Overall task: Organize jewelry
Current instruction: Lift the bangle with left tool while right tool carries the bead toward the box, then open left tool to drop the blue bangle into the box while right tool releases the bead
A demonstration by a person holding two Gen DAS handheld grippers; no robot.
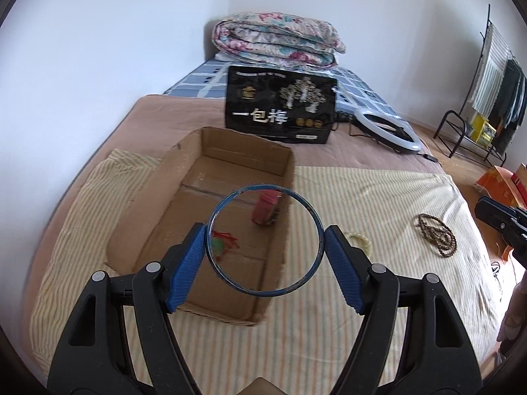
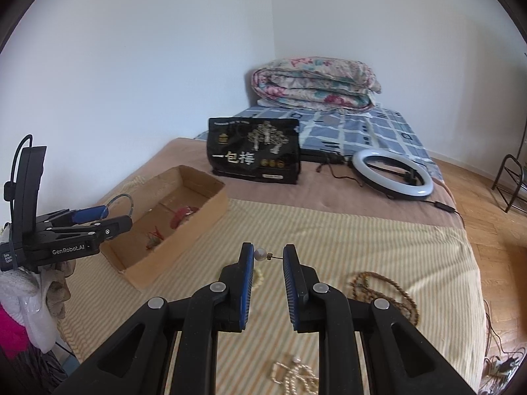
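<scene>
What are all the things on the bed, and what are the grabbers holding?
bangle: one, blue, clamped between the left jaws over the box
pearl earring: one, white, pinched between the right jaws
cardboard box: one, brown, on the striped sheet, holding red trinkets
bead necklace: one, brown, on the sheet right of the box
pale bracelet: one, cream, beside the box
gold chain: one, on the sheet nearest the camera
black bag: one, behind the box
ring light: one, white, beside the bag
folded quilt: one, floral, far end
left gripper: black, blue pads
right gripper: black, blue pads
</scene>
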